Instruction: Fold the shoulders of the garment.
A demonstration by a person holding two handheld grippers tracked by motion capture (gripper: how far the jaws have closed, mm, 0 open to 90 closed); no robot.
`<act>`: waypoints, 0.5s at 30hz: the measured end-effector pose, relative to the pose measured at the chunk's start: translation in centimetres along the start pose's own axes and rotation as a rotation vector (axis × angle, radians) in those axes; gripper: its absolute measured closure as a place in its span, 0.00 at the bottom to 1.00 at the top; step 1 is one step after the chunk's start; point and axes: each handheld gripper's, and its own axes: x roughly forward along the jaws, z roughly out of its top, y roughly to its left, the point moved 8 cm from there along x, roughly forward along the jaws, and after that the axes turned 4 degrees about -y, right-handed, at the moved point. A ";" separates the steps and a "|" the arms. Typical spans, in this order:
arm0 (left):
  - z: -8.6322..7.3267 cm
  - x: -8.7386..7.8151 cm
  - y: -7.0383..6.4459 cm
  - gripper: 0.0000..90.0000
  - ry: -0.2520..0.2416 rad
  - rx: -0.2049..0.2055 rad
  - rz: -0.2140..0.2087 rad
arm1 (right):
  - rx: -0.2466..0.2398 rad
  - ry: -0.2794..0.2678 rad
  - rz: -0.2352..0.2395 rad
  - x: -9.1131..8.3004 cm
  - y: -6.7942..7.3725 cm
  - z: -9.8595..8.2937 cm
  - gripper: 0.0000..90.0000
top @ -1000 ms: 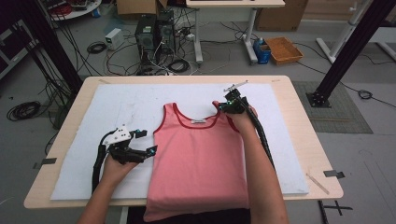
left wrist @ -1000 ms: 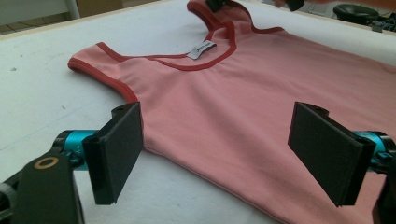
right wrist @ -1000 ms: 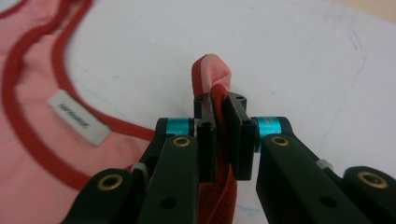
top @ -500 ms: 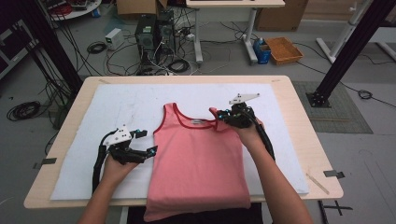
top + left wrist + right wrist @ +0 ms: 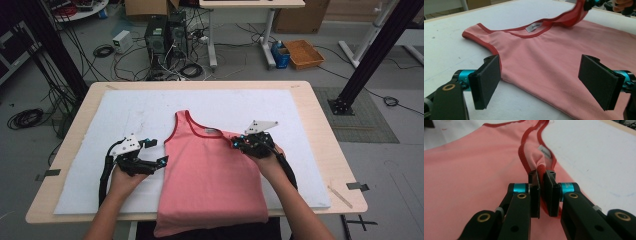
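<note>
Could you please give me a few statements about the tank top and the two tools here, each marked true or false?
1. The right tool is shut on the tank top's shoulder strap. True.
2. The left tool is clamped on the tank top's side edge. False: its jaws stand wide open, with the fabric lying flat between and beyond them.
3. The tank top is pink with darker red trim at the neck and armholes. True.
4. The tank top lies on bare wood. False: it lies on a white mat that covers the wooden table, its hem hanging past the near edge.
5. A white label shows inside the neckline. True.
</note>
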 end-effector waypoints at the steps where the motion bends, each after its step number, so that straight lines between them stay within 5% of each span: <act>1: 0.0 0.0 0.0 0.20 0.001 0.000 0.000 | -0.003 0.002 -0.002 -0.3 0.4 -0.6 0.94; 6: 0.0 0.0 0.0 0.20 0.004 0.011 0.006 | -0.019 0.019 -0.001 -1.2 1.7 -3.1 0.93; 11: 0.0 0.1 0.0 0.20 0.006 0.011 0.008 | 0.006 0.028 0.011 -2.6 2.8 -5.4 0.75; 15: 0.0 0.1 0.0 0.20 0.007 0.012 0.009 | 0.012 -0.020 0.008 -4.2 3.1 -4.8 0.64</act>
